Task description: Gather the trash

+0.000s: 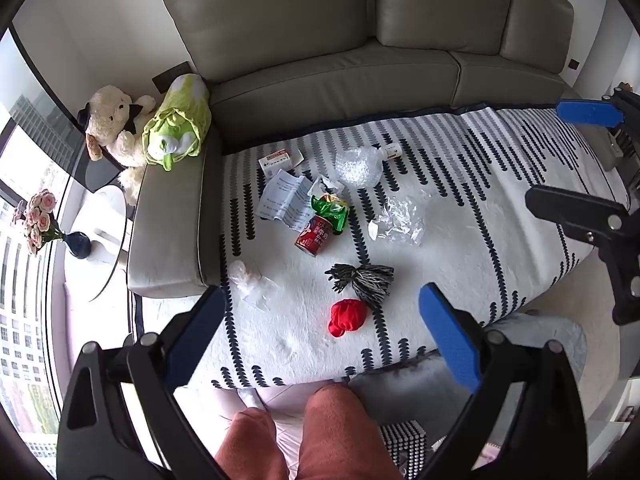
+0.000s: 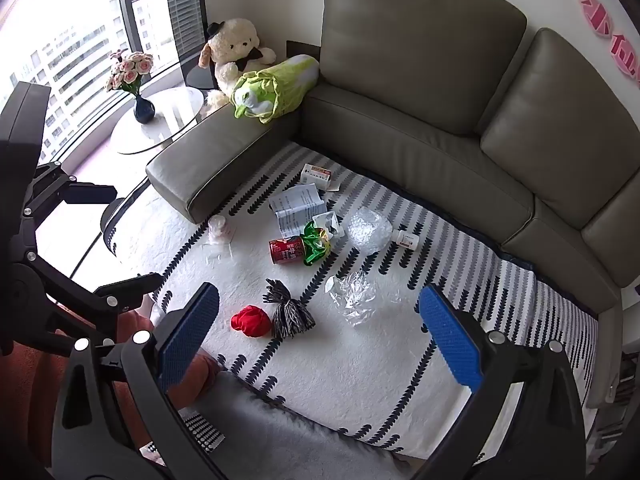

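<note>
Trash lies scattered on a white patterned rug (image 1: 460, 248) in front of a sofa: a red can (image 1: 314, 234) (image 2: 285, 251), a green wrapper (image 1: 330, 210) (image 2: 316, 245), a folded paper leaflet (image 1: 286, 198) (image 2: 296, 206), a small box (image 1: 280, 159) (image 2: 316, 175), bubble wrap (image 1: 358, 168) (image 2: 368, 230), clear plastic film (image 1: 398, 220) (image 2: 354, 298), a white bottle (image 2: 408, 240), a red cloth ball (image 1: 347, 317) (image 2: 251, 320) and a striped tassel (image 1: 366, 282) (image 2: 290, 312). My left gripper (image 1: 322, 336) is open and empty above the rug's near edge. My right gripper (image 2: 320, 332) is open and empty, high above the rug.
A grey L-shaped sofa (image 1: 332, 72) wraps the rug's far and left sides. A teddy bear (image 1: 114, 124) and a green plush (image 1: 178, 124) sit at its end. A round glass table (image 2: 160, 120) holds a flower vase (image 2: 142, 108). The person's legs (image 1: 304, 436) are below.
</note>
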`<state>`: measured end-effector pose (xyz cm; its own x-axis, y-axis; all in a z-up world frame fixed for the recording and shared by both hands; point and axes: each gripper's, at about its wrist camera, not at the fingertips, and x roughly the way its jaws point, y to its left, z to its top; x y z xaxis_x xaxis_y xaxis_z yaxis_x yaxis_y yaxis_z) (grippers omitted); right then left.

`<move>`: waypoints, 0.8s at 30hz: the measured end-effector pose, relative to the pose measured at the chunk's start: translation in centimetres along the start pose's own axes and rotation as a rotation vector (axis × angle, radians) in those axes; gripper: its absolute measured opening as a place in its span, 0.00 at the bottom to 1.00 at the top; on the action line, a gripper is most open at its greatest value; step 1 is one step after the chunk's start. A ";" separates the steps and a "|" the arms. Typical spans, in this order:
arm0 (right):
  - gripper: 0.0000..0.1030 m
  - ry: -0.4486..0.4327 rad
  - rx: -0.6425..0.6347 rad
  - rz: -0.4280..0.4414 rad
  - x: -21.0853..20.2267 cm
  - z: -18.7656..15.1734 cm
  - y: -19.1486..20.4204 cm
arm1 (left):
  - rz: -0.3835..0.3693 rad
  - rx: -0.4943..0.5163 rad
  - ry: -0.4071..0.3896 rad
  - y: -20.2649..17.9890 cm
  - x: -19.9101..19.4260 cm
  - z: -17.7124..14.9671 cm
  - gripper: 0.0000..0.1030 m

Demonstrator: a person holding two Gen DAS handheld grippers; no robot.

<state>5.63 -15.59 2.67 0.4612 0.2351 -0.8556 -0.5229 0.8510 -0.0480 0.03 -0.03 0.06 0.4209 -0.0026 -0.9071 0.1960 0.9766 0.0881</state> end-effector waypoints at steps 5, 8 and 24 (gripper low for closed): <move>0.93 0.000 0.001 0.000 -0.1 0.0 0.0 | -0.003 -0.014 -0.002 -0.1 -0.1 -0.1 0.94; 0.93 -0.002 0.001 -0.002 -0.2 0.0 0.0 | -0.015 -0.017 -0.004 -0.1 -0.6 0.3 0.94; 0.93 -0.002 0.000 -0.001 -0.1 -0.2 0.1 | -0.019 -0.017 -0.015 0.1 -0.9 0.3 0.94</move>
<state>5.39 -15.58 2.66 0.4629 0.2353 -0.8546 -0.5223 0.8514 -0.0485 -0.08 0.01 0.95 0.4305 -0.0246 -0.9023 0.1890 0.9799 0.0634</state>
